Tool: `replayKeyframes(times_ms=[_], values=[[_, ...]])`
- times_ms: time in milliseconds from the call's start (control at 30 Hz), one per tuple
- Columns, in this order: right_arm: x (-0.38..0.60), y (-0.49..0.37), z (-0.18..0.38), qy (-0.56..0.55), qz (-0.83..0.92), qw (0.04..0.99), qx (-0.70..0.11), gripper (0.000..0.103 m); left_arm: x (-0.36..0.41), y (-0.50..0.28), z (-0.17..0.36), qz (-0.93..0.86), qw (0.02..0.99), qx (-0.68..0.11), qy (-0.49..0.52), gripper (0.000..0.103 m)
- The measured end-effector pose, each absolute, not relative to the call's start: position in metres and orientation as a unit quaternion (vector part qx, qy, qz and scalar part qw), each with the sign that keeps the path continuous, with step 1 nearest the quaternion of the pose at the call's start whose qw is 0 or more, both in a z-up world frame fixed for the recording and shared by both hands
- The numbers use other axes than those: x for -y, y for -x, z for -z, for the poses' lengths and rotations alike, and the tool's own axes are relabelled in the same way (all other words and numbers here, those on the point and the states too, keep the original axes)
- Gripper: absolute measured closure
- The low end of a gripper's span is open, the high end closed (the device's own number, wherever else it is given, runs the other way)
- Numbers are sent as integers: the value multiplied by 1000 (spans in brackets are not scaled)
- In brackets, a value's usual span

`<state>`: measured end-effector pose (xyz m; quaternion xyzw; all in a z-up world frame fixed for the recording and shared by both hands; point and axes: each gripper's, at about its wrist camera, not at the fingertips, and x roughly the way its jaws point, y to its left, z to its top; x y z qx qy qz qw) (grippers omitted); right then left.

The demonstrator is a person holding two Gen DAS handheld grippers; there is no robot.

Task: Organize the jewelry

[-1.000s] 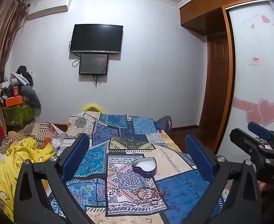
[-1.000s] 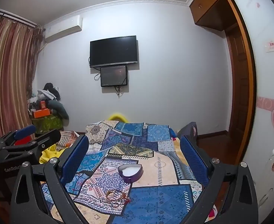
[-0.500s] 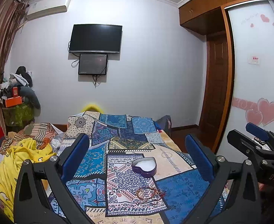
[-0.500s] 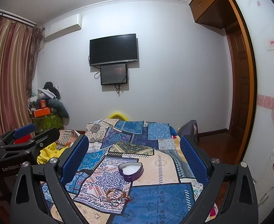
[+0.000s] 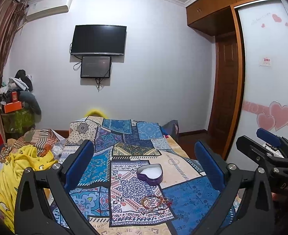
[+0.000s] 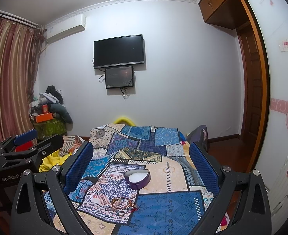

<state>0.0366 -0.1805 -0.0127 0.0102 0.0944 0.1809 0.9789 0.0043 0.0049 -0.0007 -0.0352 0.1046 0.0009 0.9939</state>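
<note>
Left wrist view had the left tool (image 5: 144, 166) hanging over the bed, blue pads spread wide apart with nothing between them. A purple heart-shaped tin (image 5: 150, 174) sat open on the patchwork bedspread (image 5: 193, 195), and a little tangle of beaded bracelets (image 5: 155, 203) lay just in front of it, near but not touching. Right tool (image 6: 141, 164) looked the same from its own camera, fingers wide and empty, raised above the bed. A dark TV (image 6: 118, 51) was mounted on the far wall.

Black television (image 5: 98, 39) on white wall; patchwork bedspread (image 5: 124, 152); yellow blanket (image 5: 16, 168) beside it
</note>
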Motion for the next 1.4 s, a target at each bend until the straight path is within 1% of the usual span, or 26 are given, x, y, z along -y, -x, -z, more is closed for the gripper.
replayKeyframes(times_ms=[767, 1400], values=[[182, -38, 15, -11, -180, 979, -98, 5, -3, -8, 3, -3, 994, -106, 35, 0], [178, -51, 20, 1, -170, 978, -120, 5, -14, -23, 17, -1, 991, -126, 49, 0]])
